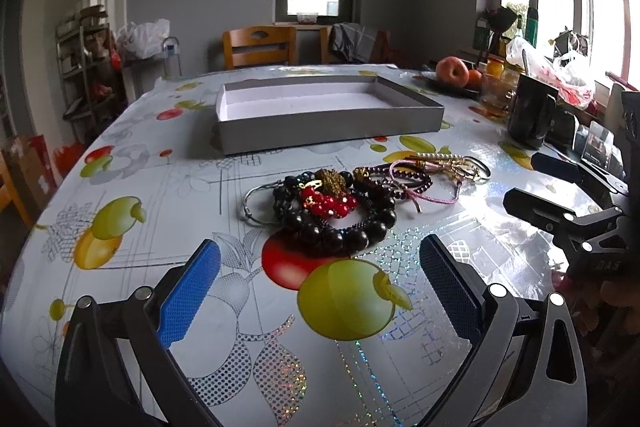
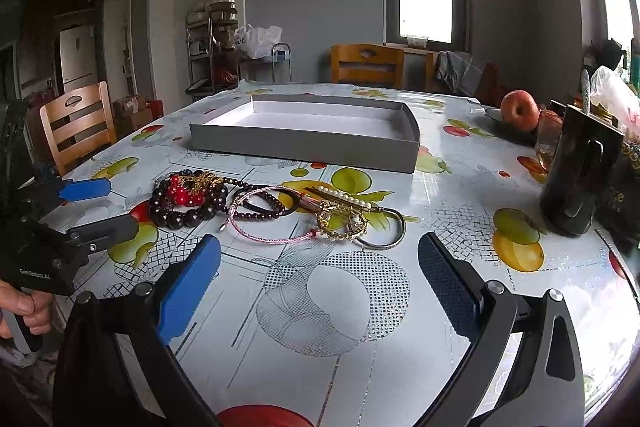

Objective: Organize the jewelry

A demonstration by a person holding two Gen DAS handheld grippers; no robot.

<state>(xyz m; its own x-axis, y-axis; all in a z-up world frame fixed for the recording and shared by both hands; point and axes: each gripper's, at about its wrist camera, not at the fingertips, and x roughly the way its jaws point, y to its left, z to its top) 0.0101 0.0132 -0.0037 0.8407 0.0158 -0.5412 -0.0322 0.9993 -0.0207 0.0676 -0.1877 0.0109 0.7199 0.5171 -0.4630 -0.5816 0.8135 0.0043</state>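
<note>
Nearest to you, the left gripper (image 1: 320, 287) and the right gripper (image 2: 320, 275) both hover low over the counter (image 2: 460, 327), jaws spread wide and holding nothing.

Just beyond them lies the jewelry, one loose heap on the fruit-print oilcloth. On the left of the heap, a large dark-bead bracelet (image 1: 352, 231) encircles a red-bead cluster (image 1: 328, 203), with a thin silver bangle (image 1: 256, 205) touching its outer side. On the right, a pink cord (image 2: 272, 231) loops across a string of small dark beads (image 2: 256, 205), and a gold-and-pearl piece (image 2: 344, 215) rests on a second metal bangle (image 2: 384, 231).

Behind the heap stands the open grey box (image 1: 328, 119), white inside with nothing visible in it, the likely destination.

Well to the right, a black mug (image 2: 576, 179), a glass (image 2: 546, 145) and an apple (image 2: 520, 113) crowd the counter's edge.

Hazards, as judged from this layout: the pieces overlap, so closing on one strand may drag its neighbours or spill them short of the box. The thin bangles lie flat on a slick surface and may skid from the pads. Both tools converging on one heap could collide.
</note>
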